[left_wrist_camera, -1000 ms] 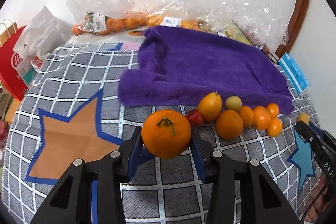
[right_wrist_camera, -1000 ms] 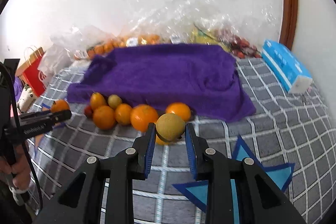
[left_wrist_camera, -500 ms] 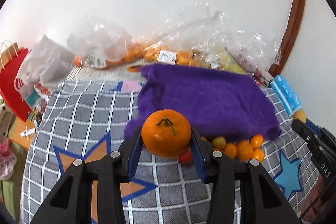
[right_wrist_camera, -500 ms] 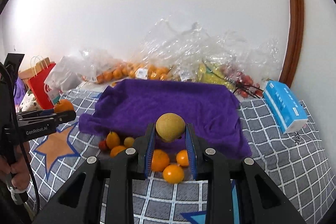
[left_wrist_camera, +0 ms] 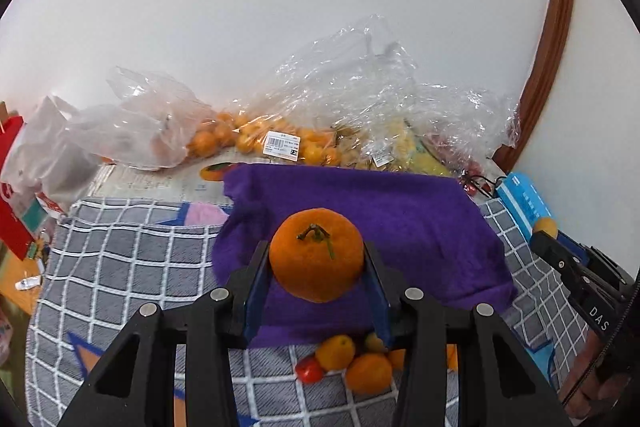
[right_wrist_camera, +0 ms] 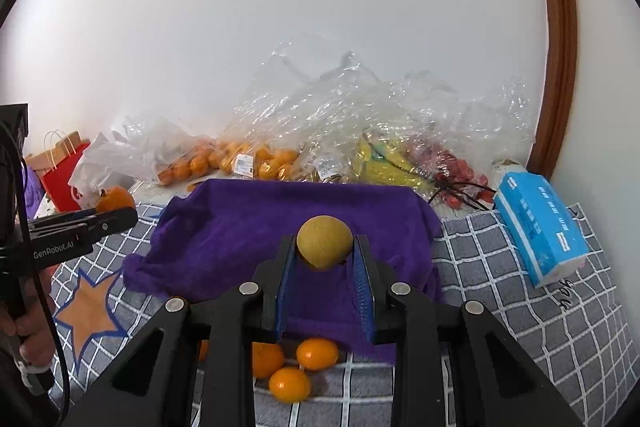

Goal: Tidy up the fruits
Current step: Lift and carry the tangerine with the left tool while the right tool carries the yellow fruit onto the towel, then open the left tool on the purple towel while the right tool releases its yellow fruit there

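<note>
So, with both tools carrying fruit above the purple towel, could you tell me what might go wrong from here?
1. The large orange bulges well above the left tool's pads, held only at its sides; a jolt might pop it out.
2. The yellow-brown fruit sits at the very tips of the right tool, so it may slip.
3. On the rumpled purple towel, released fruit could roll toward the loose oranges below its near edge.

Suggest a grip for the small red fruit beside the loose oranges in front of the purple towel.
Grip the small red fruit across its widest middle, coming from above. An orange touches it behind, so probably set the fingers left and right, where the grid blanket lies bare on its left.
</note>
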Demonstrator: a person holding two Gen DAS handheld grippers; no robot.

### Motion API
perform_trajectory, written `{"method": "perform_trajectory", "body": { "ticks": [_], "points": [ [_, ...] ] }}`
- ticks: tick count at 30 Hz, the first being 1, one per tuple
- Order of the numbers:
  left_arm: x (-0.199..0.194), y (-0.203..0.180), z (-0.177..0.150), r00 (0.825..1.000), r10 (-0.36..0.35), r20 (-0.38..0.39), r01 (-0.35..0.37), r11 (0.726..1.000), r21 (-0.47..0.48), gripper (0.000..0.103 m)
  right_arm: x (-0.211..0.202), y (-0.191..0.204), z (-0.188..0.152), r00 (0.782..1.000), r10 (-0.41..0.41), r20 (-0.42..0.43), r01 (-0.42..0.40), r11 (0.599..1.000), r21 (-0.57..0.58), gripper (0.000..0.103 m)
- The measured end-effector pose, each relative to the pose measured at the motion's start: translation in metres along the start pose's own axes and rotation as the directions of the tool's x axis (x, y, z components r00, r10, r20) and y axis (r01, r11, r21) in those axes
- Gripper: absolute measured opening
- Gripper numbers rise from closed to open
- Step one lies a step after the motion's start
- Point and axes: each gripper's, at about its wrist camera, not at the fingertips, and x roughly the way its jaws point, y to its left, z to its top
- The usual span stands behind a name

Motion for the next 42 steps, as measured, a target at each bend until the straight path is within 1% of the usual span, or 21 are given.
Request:
{"method": "perform_trajectory", "body": {
  "ticks": [4, 8, 11, 14, 17, 20, 23, 26, 30, 35, 42],
  "points": [
    [0.022, -0.003, 0.003, 0.999, 0.033, -0.029, -0.033, 0.999, 0.002, 0.041, 0.014, -0.004, 0.006, 1.0, 0.005, -0.01, -0.005, 1.0, -0.007, 0.028],
    [0.039, -0.002, 0.001, 0.998, 0.057, -0.041, -0.056, 0.998, 0.01, 0.041, 0.029, -0.007, 0.008, 1.0, -0.005, -0.02, 0.004, 1.0, -0.024, 0.028],
    [0.054, 0.004, -0.004, 0.997, 0.05, -0.06, -0.051, 0.999, -0.009, 0.041, 0.045, -0.012, 0.001, 0.999, -0.001, -0.039, 0.0, 1.0, -0.013, 0.028],
    [0.067, 0.011, -0.01, 0.996, 0.037, -0.077, -0.04, 0.999, -0.03, 0.041, 0.063, -0.018, -0.005, 0.997, 0.001, -0.079, -0.001, 1.0, -0.001, 0.028],
    [0.077, 0.015, -0.015, 0.995, 0.029, -0.093, -0.033, 0.998, -0.045, 0.041, 0.069, -0.024, -0.007, 0.997, -0.002, -0.083, 0.002, 1.0, 0.003, 0.028],
    [0.083, 0.016, -0.017, 0.995, 0.029, -0.097, -0.034, 0.998, -0.046, 0.041, 0.073, -0.029, -0.01, 0.996, -0.004, -0.09, 0.005, 1.0, 0.011, 0.028],
    [0.084, 0.016, -0.018, 0.995, 0.034, -0.09, -0.038, 0.998, -0.049, 0.041, 0.081, -0.033, -0.017, 0.994, -0.001, -0.114, 0.002, 1.0, 0.011, 0.028],
    [0.087, 0.016, -0.02, 0.995, 0.023, -0.096, -0.028, 0.998, -0.048, 0.041, 0.088, -0.037, -0.023, 0.991, -0.004, -0.137, 0.006, 1.0, 0.017, 0.028],
    [0.09, 0.012, -0.021, 0.995, 0.042, -0.093, -0.045, 0.999, -0.026, 0.041, 0.097, -0.04, -0.028, 0.985, 0.017, -0.169, -0.011, 0.999, 0.036, 0.028],
    [0.096, 0.009, -0.024, 0.992, 0.046, -0.119, -0.047, 0.999, -0.01, 0.041, 0.102, -0.034, -0.035, 0.98, 0.045, -0.192, -0.042, 0.999, 0.019, 0.028],
    [0.102, 0.008, -0.028, 0.986, 0.056, -0.155, -0.058, 0.998, -0.006, 0.042, 0.108, -0.027, -0.041, 0.975, 0.031, -0.218, -0.032, 0.999, -0.003, 0.028]
  ]
}}
